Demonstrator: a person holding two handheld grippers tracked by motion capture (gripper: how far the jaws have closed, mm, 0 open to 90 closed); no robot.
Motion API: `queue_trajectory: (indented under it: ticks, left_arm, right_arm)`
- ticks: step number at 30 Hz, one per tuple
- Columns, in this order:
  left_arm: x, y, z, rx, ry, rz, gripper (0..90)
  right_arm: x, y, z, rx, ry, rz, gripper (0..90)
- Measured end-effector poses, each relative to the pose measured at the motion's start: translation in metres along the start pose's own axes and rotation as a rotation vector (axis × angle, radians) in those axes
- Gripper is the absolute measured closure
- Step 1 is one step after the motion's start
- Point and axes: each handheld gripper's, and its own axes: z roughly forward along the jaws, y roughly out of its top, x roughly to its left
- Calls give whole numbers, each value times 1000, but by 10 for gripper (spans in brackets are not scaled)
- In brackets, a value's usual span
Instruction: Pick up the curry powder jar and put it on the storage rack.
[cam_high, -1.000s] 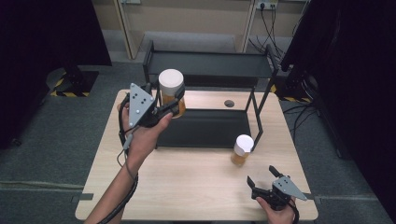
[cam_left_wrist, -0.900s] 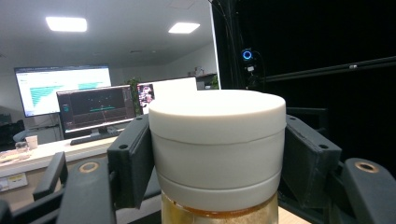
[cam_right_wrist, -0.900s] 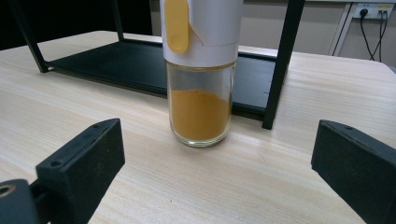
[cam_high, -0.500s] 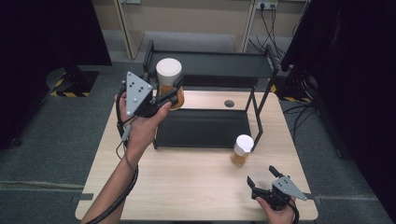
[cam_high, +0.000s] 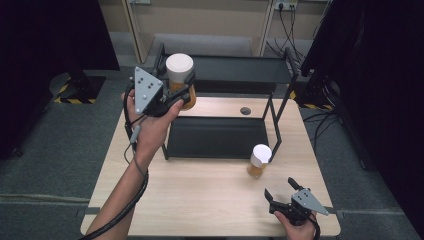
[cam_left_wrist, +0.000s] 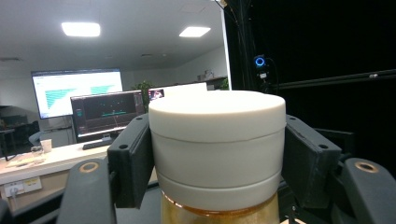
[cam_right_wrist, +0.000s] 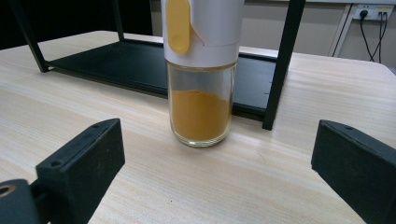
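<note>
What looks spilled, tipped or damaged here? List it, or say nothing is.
Nothing stands out. The left gripper holds one spice jar upright above the black shelf rack, lid on. The second jar stands upright on the table by the rack's leg, capped, no powder around it. The right gripper is open.

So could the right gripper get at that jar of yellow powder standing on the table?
Probably yes: the right gripper is open, and the jar stands straight ahead of it with bare table between.
</note>
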Motion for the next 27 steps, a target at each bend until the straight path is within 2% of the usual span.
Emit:
queue_trajectory:
  ticks: [8, 18, 21, 27]
  left_arm:
    - [2, 2, 12, 3, 24, 4, 334]
    - [8, -5, 30, 23, 56, 3, 334]
    - [9, -4, 32, 21, 56, -8, 334]
    - [8, 1, 33, 13, 56, -2, 334]
  right_arm:
    - [0, 0, 0, 1, 0, -1, 31]
    - [0, 0, 0, -1, 1, 1, 31]
    - [0, 0, 0, 1, 1, -1, 31]
    - [0, 0, 0, 1, 3, -1, 31]
